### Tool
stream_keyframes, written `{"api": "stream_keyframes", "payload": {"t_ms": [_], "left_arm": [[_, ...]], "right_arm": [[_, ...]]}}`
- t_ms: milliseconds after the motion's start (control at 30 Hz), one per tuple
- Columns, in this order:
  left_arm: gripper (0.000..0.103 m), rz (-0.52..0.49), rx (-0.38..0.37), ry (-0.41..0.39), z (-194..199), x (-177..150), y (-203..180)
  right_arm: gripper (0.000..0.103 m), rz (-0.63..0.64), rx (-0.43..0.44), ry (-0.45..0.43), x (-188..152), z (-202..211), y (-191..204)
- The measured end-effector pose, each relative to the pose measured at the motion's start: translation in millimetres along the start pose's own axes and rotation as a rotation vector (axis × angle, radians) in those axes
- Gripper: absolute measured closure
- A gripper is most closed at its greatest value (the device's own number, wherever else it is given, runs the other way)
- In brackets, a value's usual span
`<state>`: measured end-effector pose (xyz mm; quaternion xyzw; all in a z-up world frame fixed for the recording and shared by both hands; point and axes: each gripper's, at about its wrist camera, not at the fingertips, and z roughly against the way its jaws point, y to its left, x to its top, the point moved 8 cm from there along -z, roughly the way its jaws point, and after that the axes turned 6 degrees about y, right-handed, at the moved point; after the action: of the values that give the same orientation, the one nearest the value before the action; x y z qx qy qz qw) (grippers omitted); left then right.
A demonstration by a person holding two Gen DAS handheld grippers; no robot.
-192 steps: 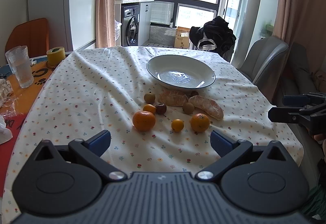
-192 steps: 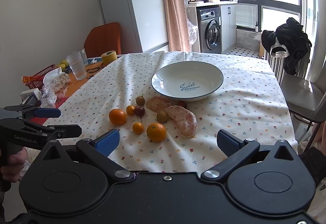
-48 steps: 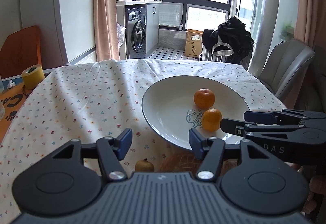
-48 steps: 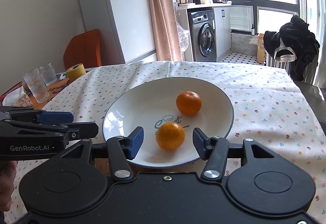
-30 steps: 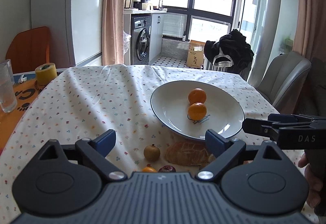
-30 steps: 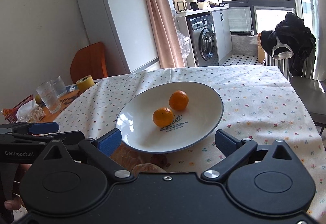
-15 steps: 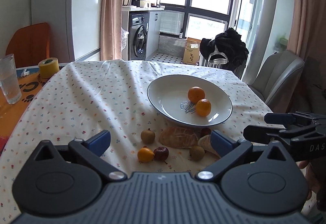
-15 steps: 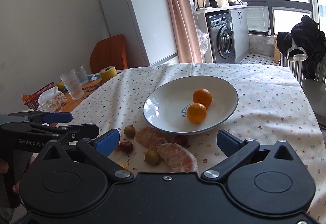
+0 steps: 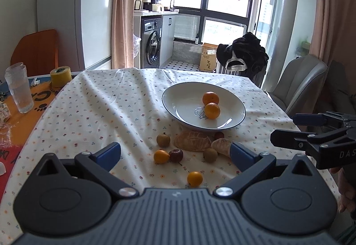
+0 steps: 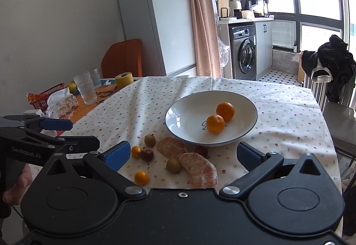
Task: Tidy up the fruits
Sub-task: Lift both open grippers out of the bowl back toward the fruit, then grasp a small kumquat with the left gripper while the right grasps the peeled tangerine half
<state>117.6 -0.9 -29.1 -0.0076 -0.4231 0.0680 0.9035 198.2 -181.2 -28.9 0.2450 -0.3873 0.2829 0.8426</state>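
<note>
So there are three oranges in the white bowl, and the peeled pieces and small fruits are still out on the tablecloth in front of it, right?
Not quite: the white bowl holds two oranges, not three, as the right wrist view shows. The rest stands: the peeled pieces and small fruits lie on the tablecloth in front of it.

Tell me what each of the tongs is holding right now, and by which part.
Nothing is held. The left tongs and right tongs both stand wide open above the cloth; the two oranges lie in the plate, untouched.
</note>
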Motion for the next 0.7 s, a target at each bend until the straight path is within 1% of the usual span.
{"api": "stream_keyframes", "payload": {"t_ms": [167, 400, 500, 633, 700], "left_arm": [[0.000, 0.000, -0.005, 0.010, -1.5, -5.3, 1.1], [0.000, 0.004, 0.003, 0.016, -8.0, -9.8, 1.7], [0.000, 0.010, -0.027, 0.016, -14.9, -11.7, -0.9], [0.000, -0.002, -0.043, 0.047, -31.9, -15.9, -7.8], [0.001, 0.013, -0.056, 0.067, -42.2, -18.1, -8.8]], "right_arm": [[0.000, 0.010, -0.005, 0.009, -4.1, 0.7, 0.5], [0.000, -0.026, 0.008, 0.015, -11.2, -4.7, -6.2], [0.000, -0.010, 0.017, 0.020, -17.9, -11.6, -8.0], [0.000, -0.001, 0.054, 0.049, -29.6, -24.4, -11.7], [0.000, -0.001, 0.059, 0.065, -34.6, -31.8, -14.4]]}}
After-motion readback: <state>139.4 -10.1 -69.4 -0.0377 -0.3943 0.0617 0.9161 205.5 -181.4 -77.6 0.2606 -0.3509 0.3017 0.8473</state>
